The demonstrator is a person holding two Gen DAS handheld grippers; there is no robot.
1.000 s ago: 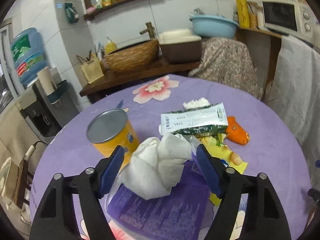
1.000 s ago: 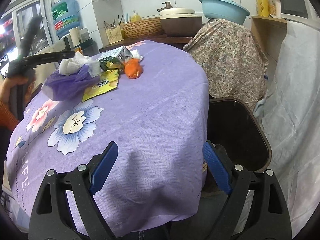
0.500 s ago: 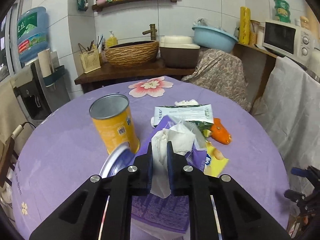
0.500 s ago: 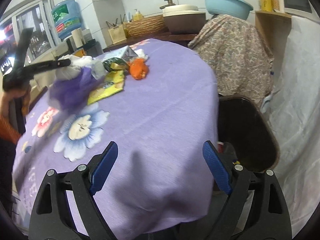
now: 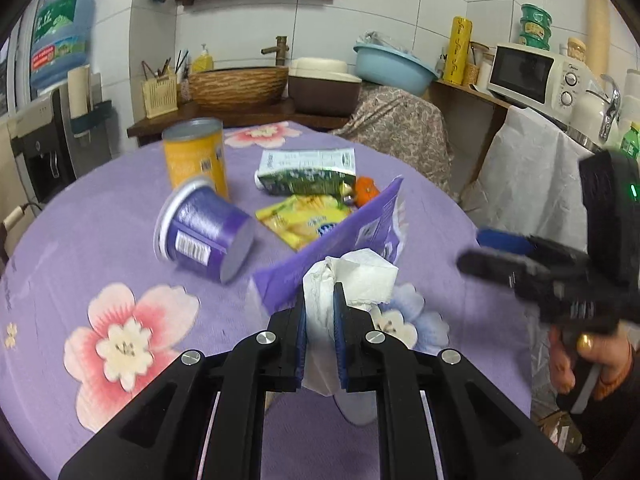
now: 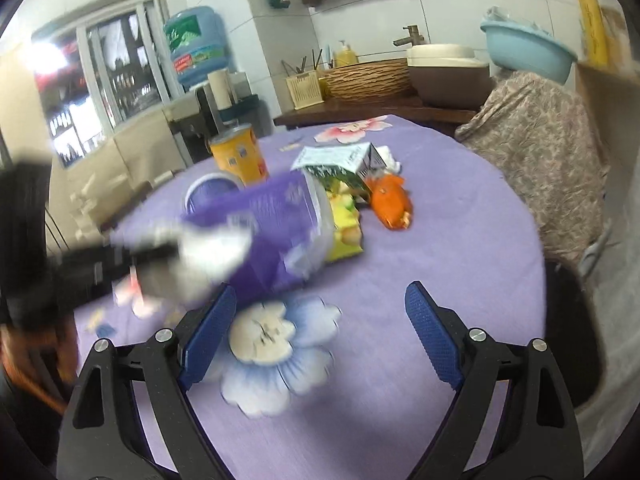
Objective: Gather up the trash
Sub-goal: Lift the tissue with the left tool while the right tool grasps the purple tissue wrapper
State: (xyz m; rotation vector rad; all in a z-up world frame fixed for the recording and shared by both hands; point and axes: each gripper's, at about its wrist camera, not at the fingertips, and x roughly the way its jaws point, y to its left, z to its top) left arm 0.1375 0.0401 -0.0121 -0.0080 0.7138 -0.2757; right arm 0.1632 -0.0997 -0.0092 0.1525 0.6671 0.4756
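My left gripper is shut on a white tissue with a purple wrapper hanging from it, held above the purple tablecloth. Behind lie a tipped purple cup, an upright yellow can, a yellow snack bag, a green-white packet and an orange scrap. My right gripper is open and empty over the table's near side; the blurred tissue and wrapper pass just left of it.
A black trash bin stands beside the table at the right. A cloth-draped chair is behind the table. A counter with basket, basins and a microwave runs along the back wall. A water dispenser stands at the left.
My left gripper closed on the tissue and wrapper, lifted them and carried them right. The purple cup is uncovered and lies on its side. My right gripper moved over the table, still open.
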